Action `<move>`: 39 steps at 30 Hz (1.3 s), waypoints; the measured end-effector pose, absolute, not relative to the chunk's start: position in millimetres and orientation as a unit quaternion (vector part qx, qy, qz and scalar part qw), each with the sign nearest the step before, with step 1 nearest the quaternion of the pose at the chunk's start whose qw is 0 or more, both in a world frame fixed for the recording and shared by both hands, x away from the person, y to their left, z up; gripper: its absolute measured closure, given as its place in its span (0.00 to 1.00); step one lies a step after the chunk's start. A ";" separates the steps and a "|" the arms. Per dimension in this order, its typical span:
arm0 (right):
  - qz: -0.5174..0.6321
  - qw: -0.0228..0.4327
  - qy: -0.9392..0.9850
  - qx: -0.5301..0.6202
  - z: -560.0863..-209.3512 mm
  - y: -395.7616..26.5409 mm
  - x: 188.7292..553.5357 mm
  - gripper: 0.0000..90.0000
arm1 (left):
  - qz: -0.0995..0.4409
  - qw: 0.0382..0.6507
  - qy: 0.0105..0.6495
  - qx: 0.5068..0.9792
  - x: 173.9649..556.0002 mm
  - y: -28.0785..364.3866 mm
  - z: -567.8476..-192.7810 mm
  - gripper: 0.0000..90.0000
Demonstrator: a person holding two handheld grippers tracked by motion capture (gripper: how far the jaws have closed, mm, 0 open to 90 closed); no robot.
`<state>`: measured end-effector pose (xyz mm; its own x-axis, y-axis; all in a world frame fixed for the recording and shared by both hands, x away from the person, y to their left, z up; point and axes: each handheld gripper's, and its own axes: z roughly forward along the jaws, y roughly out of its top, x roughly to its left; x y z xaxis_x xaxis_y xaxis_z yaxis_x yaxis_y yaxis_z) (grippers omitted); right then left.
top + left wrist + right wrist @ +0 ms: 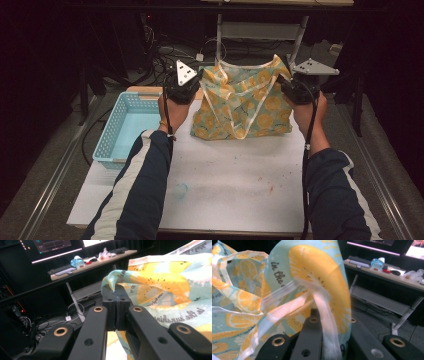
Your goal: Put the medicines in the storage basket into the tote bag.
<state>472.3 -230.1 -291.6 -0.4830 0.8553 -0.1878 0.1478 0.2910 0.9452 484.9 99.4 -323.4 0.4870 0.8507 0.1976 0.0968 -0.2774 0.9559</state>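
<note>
A cloth tote bag (242, 102) printed with orange slices on pale teal hangs stretched between my two grippers, its lower edge resting on the white table (235, 175). My left gripper (199, 80) pinches the bag's top left corner; in the left gripper view its jaws are closed together on the bag's rim (115, 293). At the top right corner my right gripper (283, 82) is shut on the tote bag (317, 280), and fabric and a pale strap (324, 322) drape over its jaws. The bag's light handles (245, 125) hang down its front.
A light blue plastic basket (125, 127) stands on the table's left side beside my left arm. Behind the table are a metal stand (260, 30), cables on the floor (165, 55) and a desk with keyboards and monitors (75, 265).
</note>
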 end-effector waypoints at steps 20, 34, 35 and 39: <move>0.518 0.404 0.686 0.313 -216.6 -221.4 437.7 1.00 | 0.404 0.525 0.340 0.667 478.2 113.3 -274.7 0.97; 0.526 0.419 0.672 0.309 -189.9 -224.9 424.6 1.00 | 0.413 0.534 0.339 0.655 473.1 117.9 -257.2 0.97; 0.523 0.420 0.674 0.309 -192.2 -226.2 425.5 1.00 | 0.412 0.533 0.338 0.657 473.4 117.2 -258.0 0.97; 0.515 0.413 0.679 0.322 -205.7 -232.1 432.1 1.00 | 0.406 0.528 0.338 0.665 475.5 113.3 -264.9 0.97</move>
<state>432.1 -232.1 -205.7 -0.4515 0.8622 -0.2299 0.0113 0.2632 0.9647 475.5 113.3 -264.9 0.4418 0.8782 0.1833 0.0202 -0.2140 0.9766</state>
